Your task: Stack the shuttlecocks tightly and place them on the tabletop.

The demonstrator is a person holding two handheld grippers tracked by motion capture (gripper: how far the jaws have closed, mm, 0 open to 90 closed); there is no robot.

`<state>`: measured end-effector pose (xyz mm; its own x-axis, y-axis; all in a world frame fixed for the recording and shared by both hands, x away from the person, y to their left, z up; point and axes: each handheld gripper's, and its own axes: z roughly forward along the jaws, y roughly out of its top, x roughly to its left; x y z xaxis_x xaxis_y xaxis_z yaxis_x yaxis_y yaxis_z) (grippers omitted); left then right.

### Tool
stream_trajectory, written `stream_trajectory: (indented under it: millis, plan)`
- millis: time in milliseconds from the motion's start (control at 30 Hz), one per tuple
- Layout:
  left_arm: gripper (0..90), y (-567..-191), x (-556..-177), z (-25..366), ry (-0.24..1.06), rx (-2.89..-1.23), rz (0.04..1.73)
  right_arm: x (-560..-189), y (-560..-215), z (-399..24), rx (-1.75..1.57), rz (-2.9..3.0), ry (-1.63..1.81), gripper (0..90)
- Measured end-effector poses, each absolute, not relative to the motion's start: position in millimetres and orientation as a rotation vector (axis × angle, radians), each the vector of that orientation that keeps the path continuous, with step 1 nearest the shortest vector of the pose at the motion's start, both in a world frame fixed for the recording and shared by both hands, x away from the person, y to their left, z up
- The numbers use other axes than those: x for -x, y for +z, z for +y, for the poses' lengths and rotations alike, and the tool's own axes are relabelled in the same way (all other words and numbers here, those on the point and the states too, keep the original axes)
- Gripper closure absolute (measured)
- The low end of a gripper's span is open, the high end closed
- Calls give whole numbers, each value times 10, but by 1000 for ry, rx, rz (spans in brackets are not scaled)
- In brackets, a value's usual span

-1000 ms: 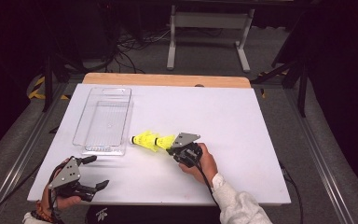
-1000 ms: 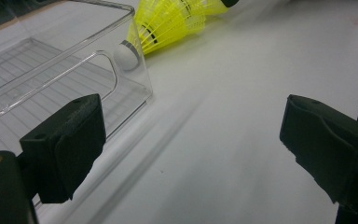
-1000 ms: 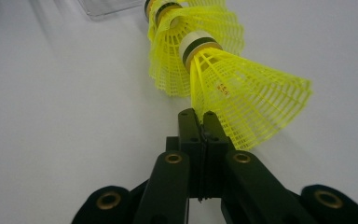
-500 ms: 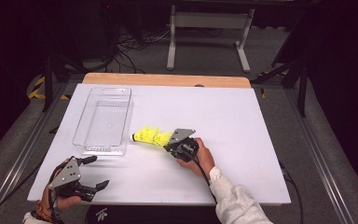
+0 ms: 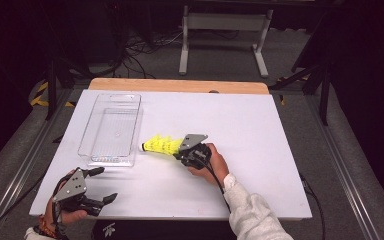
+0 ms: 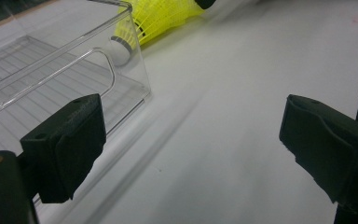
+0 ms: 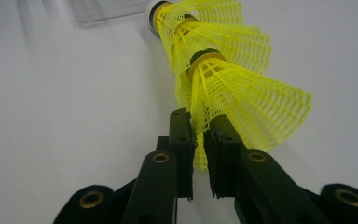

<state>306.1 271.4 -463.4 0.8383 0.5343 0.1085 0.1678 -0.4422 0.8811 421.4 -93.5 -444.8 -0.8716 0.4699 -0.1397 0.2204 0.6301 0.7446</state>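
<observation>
Shuttlecocks (image 7: 223,65), three nested in the right gripper view, sit pinched by right gripper (image 7: 199,140); left gripper (image 6: 191,140) fingers gape.

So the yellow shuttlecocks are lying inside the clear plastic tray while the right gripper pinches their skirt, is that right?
Not quite. The high view shows the yellow shuttlecocks lying on the white table beside the clear plastic tray, not inside it. The right gripper does pinch their skirt.

White table (image 5: 260,130) carrying clear tray (image 5: 111,129) at left; yellow shuttlecocks (image 5: 161,146) lying nested just beside tray's near right corner, cork end pointing toward tray.
</observation>
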Motion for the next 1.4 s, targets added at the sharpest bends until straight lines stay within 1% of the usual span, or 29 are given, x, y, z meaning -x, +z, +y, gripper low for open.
stream_trajectory:
  millis: [167,267,333,367,500,567,667,700,767,867,1000,1100,1133,1167,1200,1267,1400]
  plan:
    - [78,-4631,-3060,2718,465,-2016,514,-4225,-4466,-920,-550,2542,1087,813]
    - [78,-4629,-3059,2719,466,-2016,513,-4226,-4475,-915,-551,2548,1084,789]
    - [79,-4627,-3054,2718,465,-2013,515,-4225,-4480,-918,-559,2555,1082,713]
    - [78,-4625,-3052,2719,465,-2011,514,-4220,-4475,-926,-566,2556,1082,660]
    - [78,-4618,-3050,2731,470,-2008,510,-4195,-4448,-983,-582,2564,1086,623]
    - [79,-4614,-3045,2731,471,-2008,508,-4176,-4445,-1010,-587,2573,1079,658]
    - [78,-4612,-3042,2726,471,-2009,507,-4141,-4456,-1032,-565,2572,1031,775]
    - [79,-4611,-3044,2725,473,-2011,504,-4137,-4456,-1036,-570,2568,1029,796]
    - [78,-4612,-3046,2720,472,-2013,502,-4135,-4456,-1043,-574,2558,1024,868]
    - [78,-4616,-3048,2714,467,-2016,503,-4139,-4451,-1033,-569,2545,1029,890]
    - [78,-4619,-3050,2715,463,-2009,507,-4150,-4457,-1014,-575,2537,1034,892]
    - [79,-4618,-3049,2714,465,-2009,507,-4145,-4462,-997,-568,2538,1032,854]
    - [78,-4615,-3051,2717,470,-2010,504,-4142,-4460,-999,-573,2535,1034,791]
    - [78,-4615,-3050,2718,471,-2009,504,-4140,-4455,-1007,-581,2527,1041,762]
    - [78,-4615,-3048,2720,471,-2007,506,-4135,-4451,-1014,-588,2524,1047,753]
    - [78,-4612,-3045,2728,476,-2003,509,-4117,-4435,-1042,-585,2517,1069,696]
    - [79,-4603,-3049,2741,472,-1984,518,-4079,-4368,-1095,-575,2488,1104,631]
